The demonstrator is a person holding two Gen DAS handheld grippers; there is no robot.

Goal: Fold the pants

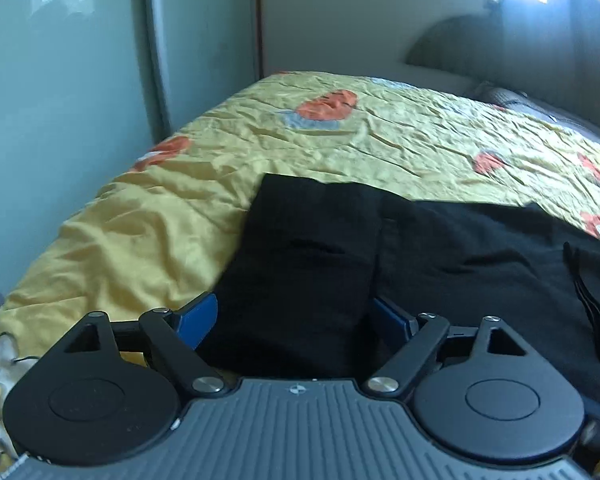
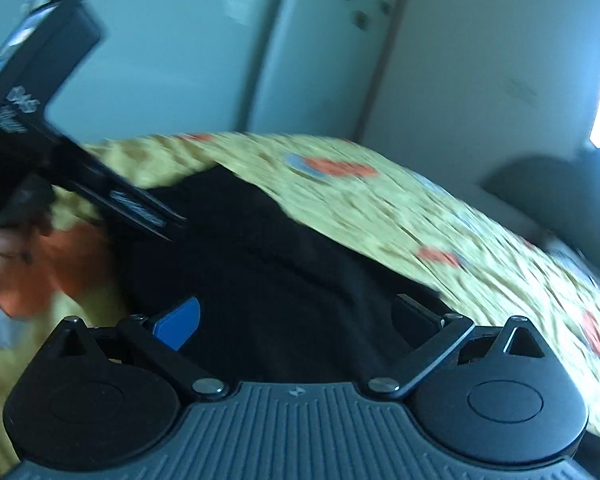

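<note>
On the yellow bedspread [image 1: 148, 216], black pants [image 1: 312, 264] lengthwise away, between both grippers' spread, unclenched jaws

The pants [image 1: 320, 248] are plain black. The bedspread [image 1: 148, 216] is yellow with scattered orange and grey-blue motifs. The left tongs [image 1: 296, 316] and right tongs [image 2: 300, 320] have black arms, blue finger pads and grey ribbed bodies. The wardrobe doors [image 1: 60, 80] are pale grey-green.
</note>
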